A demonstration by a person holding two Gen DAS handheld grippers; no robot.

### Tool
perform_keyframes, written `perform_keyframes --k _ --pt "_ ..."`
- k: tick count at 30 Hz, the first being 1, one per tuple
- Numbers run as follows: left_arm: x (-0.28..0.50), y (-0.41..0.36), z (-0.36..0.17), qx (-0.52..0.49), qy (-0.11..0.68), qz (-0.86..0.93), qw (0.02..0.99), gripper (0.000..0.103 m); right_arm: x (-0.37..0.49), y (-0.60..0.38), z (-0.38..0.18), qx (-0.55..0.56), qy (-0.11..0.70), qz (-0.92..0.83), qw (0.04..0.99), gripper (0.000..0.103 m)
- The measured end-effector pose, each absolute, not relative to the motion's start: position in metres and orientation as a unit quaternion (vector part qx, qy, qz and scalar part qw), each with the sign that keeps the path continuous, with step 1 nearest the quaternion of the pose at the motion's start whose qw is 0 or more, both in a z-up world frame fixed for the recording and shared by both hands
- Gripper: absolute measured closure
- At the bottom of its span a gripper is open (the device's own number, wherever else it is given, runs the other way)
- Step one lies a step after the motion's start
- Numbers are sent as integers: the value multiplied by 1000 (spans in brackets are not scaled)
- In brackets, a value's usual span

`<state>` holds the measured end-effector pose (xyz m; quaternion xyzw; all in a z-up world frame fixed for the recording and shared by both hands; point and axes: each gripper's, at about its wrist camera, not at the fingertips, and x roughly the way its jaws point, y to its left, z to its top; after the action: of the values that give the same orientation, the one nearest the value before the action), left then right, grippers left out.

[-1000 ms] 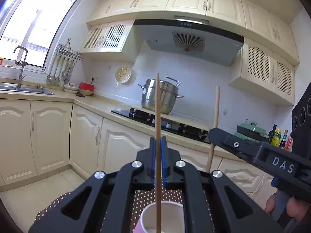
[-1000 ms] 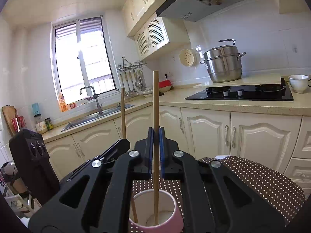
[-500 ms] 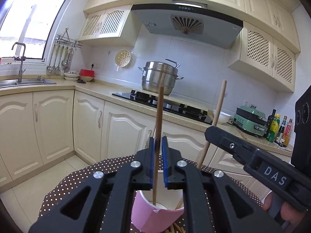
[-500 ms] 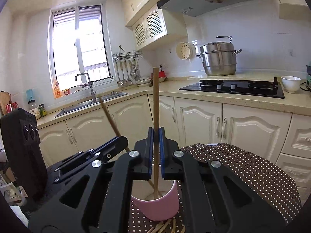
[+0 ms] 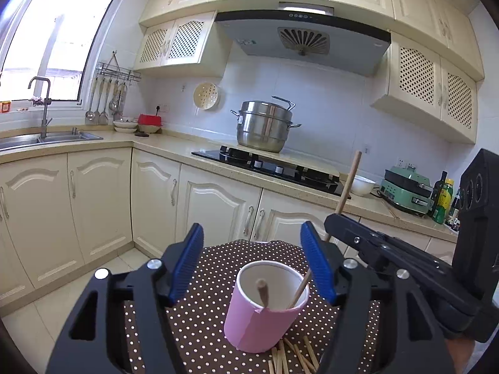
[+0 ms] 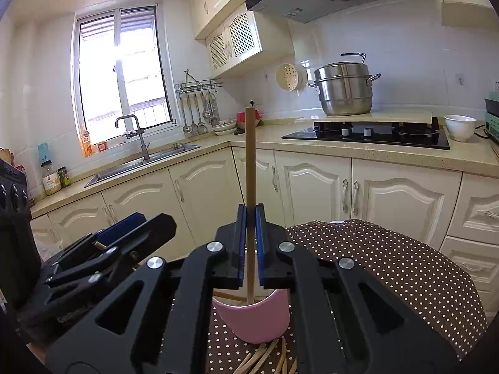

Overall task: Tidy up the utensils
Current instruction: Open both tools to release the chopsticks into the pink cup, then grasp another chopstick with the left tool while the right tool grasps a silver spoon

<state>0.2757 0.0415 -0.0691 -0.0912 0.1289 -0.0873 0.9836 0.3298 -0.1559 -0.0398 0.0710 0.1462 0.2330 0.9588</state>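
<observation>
**Drop the second chopstick straight in**

Polka-dot table (image 5: 218, 318) carries the pink cup (image 5: 262, 321); your left gripper (image 5: 251, 265) is spread, empty, one stick already inside; right gripper (image 6: 250, 249) clamps an upright chopstick (image 6: 249, 162), tip in cup; let go gently; loose sticks (image 6: 265, 358) remain.

Cup (image 5: 263, 308) looks like matt pink paper, white inside — the sticks (image 5: 293, 358) are plain bare wood. Dotted cloth (image 6: 389, 268) seems like soft fabric. Pot (image 5: 265, 131) is shiny brushed metal, hob (image 6: 374, 134) glossy black — glass, probably.
</observation>
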Motion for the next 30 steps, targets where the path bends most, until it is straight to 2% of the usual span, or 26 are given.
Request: perform_keyframes --k 4,10,11,15,25,30 --pt "268 43 -66 -90 131 -83 984 26 326 -154 -40 71 150 225 960 96" --pt "261 43 -65 -78 141 -66 985 24 317 -154 -36 75 151 219 961 94" --pt "259 43 -64 -80 140 -66 985 24 315 -155 -35 75 150 217 962 91" --pt "250 48 -59 -88 138 -58 985 23 307 -161 -32 88 143 204 965 53" --pt "224 50 -54 -73 153 -49 984 22 282 -182 -24 93 137 200 966 41" --pt "221 51 -64 -66 225 -93 968 22 272 -199 -30 82 158 190 966 38"
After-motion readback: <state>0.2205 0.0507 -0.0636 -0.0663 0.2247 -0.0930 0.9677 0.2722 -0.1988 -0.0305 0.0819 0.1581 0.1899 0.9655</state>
